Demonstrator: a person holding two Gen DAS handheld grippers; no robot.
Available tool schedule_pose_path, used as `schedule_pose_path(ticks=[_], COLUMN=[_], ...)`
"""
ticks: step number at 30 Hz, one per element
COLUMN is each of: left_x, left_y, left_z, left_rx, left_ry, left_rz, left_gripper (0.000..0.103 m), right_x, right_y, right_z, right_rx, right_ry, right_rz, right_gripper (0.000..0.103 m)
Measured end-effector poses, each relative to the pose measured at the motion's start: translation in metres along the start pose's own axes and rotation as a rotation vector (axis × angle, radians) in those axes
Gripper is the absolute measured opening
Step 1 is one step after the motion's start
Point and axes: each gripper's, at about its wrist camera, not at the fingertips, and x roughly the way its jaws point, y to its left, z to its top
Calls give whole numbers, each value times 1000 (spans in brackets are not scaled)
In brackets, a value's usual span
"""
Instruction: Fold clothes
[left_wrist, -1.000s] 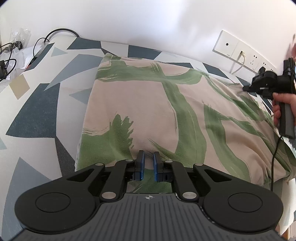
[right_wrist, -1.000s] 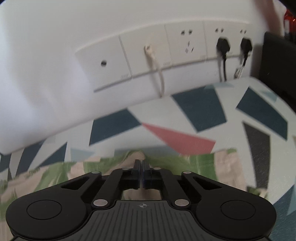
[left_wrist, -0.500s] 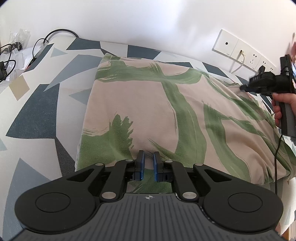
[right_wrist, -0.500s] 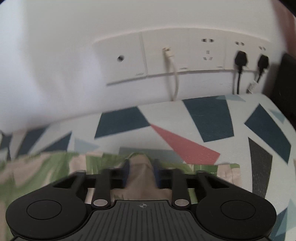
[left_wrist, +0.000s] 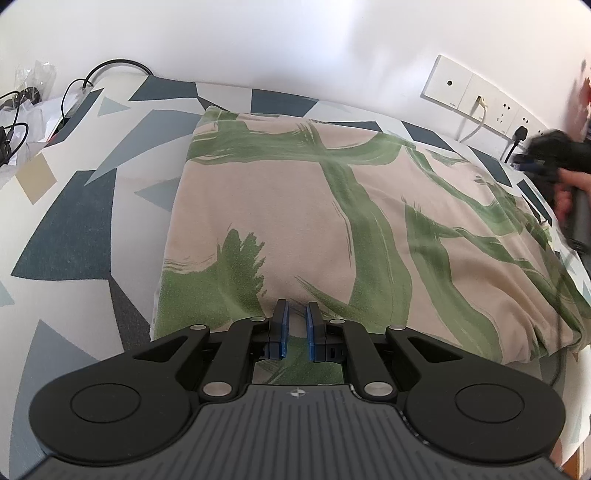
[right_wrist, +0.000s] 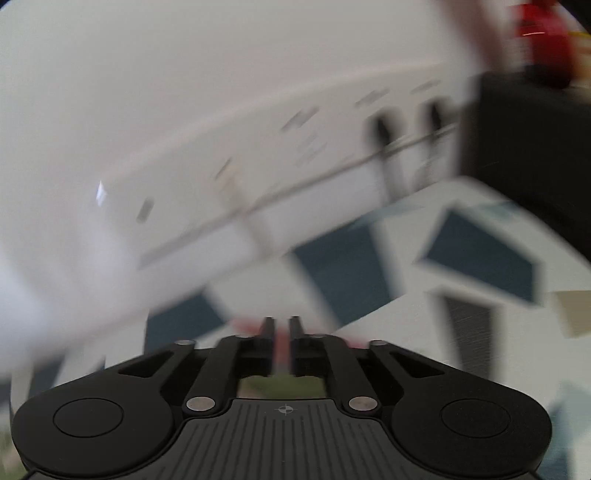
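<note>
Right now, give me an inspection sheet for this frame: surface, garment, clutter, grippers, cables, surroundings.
Surface: bed sheet with geometric patches.
Job's things: beige and green garment spread flat.
Clutter: plastic wrapping at the far left corner.
Grippers: left gripper narrow, cloth between its fingers; right gripper opening, nothing between its fingers, view blurred.
Cables: black cable far left; white cable and black plug at the sockets.
Surroundings: white wall, socket panel.

White wall (left_wrist: 295, 44) with socket panels (left_wrist: 476, 98) behind a geometric-patterned bedcover (left_wrist: 74, 229).

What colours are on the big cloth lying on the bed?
The cloth is beige with green brush-stroke swirls, best seen in the left wrist view.
</note>
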Motion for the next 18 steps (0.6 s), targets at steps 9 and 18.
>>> schedule_pose_path(ticks=[9,18], left_x=[1,1], left_y=[-1,0], left_z=[1,1], left_rx=[-1,1], left_ry=[3,4], left_rz=[7,-4], left_gripper=[11,11], right_x=[-16,14], right_y=[-14,-3], right_z=[-21,-39], right_rx=[-198,-154], right_ry=[100,184], right_rz=[0,-19], right_gripper=[19,0])
